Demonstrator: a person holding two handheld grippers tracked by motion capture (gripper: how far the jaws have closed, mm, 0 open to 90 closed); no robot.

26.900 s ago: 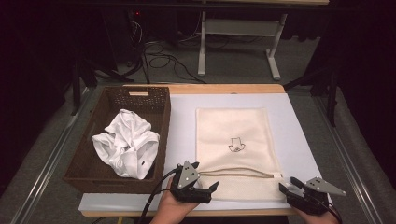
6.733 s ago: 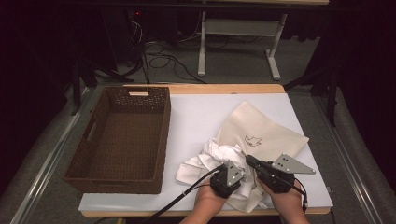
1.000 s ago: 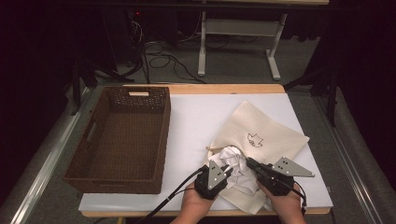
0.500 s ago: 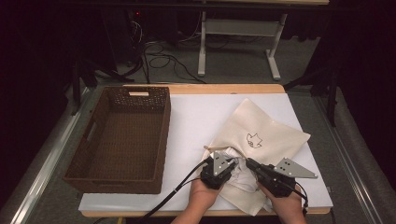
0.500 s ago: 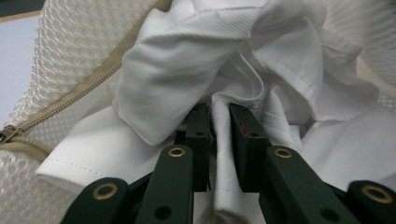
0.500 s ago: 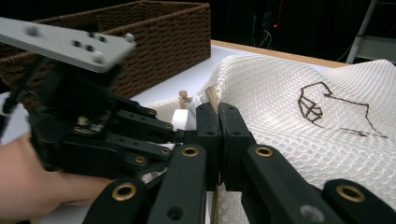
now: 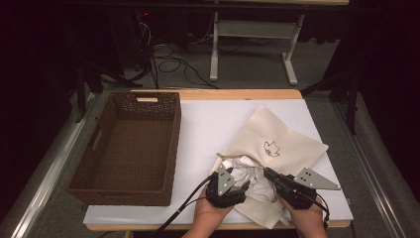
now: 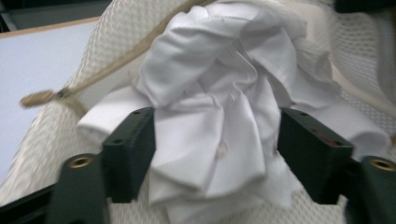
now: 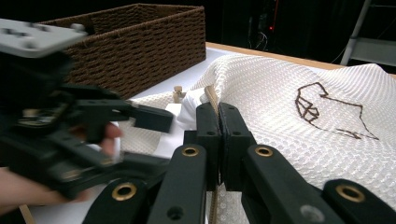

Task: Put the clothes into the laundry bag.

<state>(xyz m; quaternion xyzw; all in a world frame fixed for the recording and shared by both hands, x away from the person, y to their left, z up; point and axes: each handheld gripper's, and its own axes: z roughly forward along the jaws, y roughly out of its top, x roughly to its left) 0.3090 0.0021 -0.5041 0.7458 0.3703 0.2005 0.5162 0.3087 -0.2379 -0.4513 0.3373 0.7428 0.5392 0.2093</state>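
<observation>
Brown woven rectangular basket (image 7: 130, 148): stands well to the left of the left tool, on the white surface (image 7: 208, 124); nothing lies in it.

Left tool (image 7: 233, 190): its jaws stand apart, one on either side of the crumpled white cotton shirt (image 8: 219, 121), and have not closed on it. From the left gripper view the folds bulge up between the jaws, with a button showing just ahead.

White shirt: lies at the mouth of the cream mesh drawstring bag (image 7: 277, 148), partly inside, between the two tools. I judge it light, soft and limp; it will sag and spill out of any loose pinch. Best taken deep on a thick bunch of folds, not a single edge or the collar, so that it moves into the bag as one wad.

Tan drawstring cord with its knotted end (image 8: 44, 98): runs along the bag's rim, up and to the left of the left tool's jaws; it could snag on a jaw.

Right tool (image 9: 218, 126): jaws pressed together on the bag's rim at the cord, holding the mouth up just right of the shirt. The mesh looks thin and pliable, with enough texture for a firm pinch.

Bag's dark embroidered emblem (image 9: 327, 109): ahead and to the right of the right tool.
</observation>
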